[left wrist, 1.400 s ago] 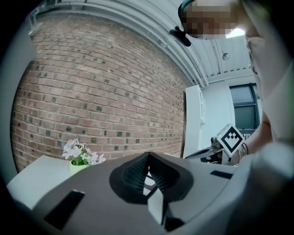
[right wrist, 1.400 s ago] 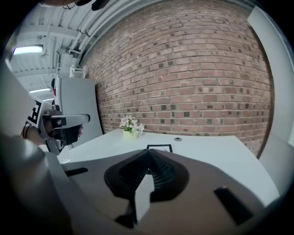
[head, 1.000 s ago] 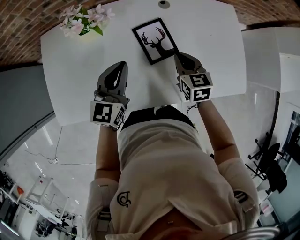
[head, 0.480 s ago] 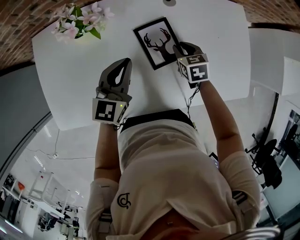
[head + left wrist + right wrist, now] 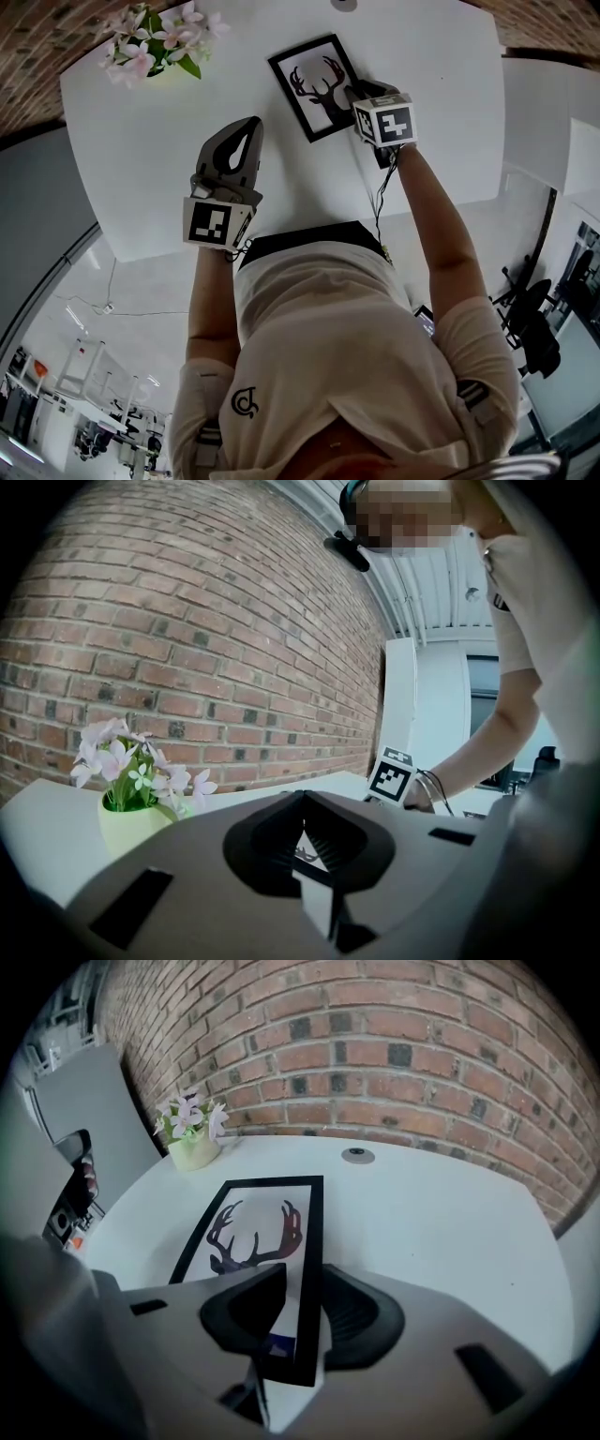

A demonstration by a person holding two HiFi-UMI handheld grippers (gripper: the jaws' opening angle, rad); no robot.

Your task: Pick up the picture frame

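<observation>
Right gripper [image 5: 302, 1279], fingers [image 5: 356, 1312] just opened wide, nothing gripped, astride picture frame [image 5: 246, 1227] edge: likely rigid, light, fragile; grip border; left gripper [image 5: 302, 803] closed, empty

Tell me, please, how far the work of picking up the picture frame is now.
Done: the right claw is at the picture frame, with its edge between the jaws. In hand: those jaws have just been opening and do not press on it yet. Still to do: close, then lift; the frame lies flat on the table. The left claw is shut, empty, and apart from the frame.
</observation>
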